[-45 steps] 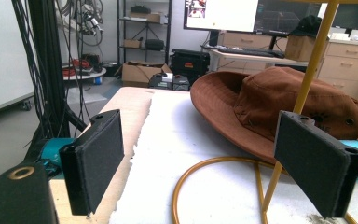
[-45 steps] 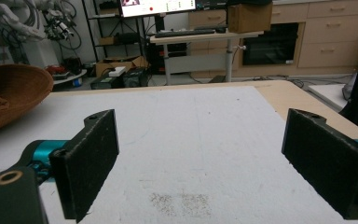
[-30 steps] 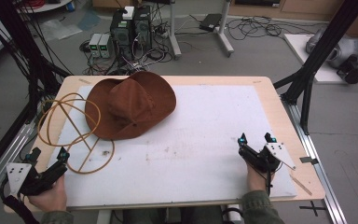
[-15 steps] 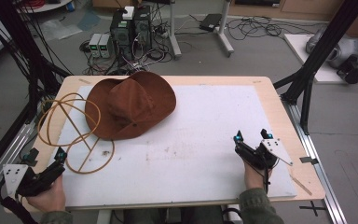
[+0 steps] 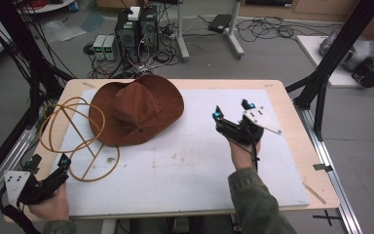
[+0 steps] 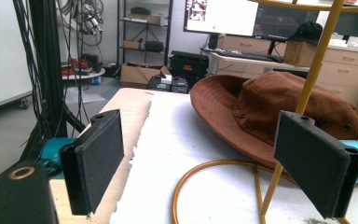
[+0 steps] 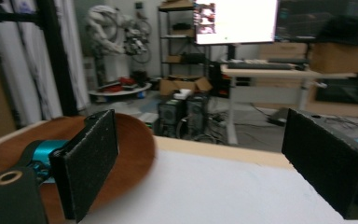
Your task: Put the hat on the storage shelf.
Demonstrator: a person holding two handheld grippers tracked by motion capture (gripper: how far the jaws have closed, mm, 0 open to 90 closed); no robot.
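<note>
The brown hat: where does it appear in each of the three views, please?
High view: the brown hat lies on the white mat, upper left of centre.
Left gripper view: right half, behind the yellow hoop stand.
Right gripper view: its brim at lower left, behind the left jaw.
Shared landmark: the white mat under the hat.
</note>
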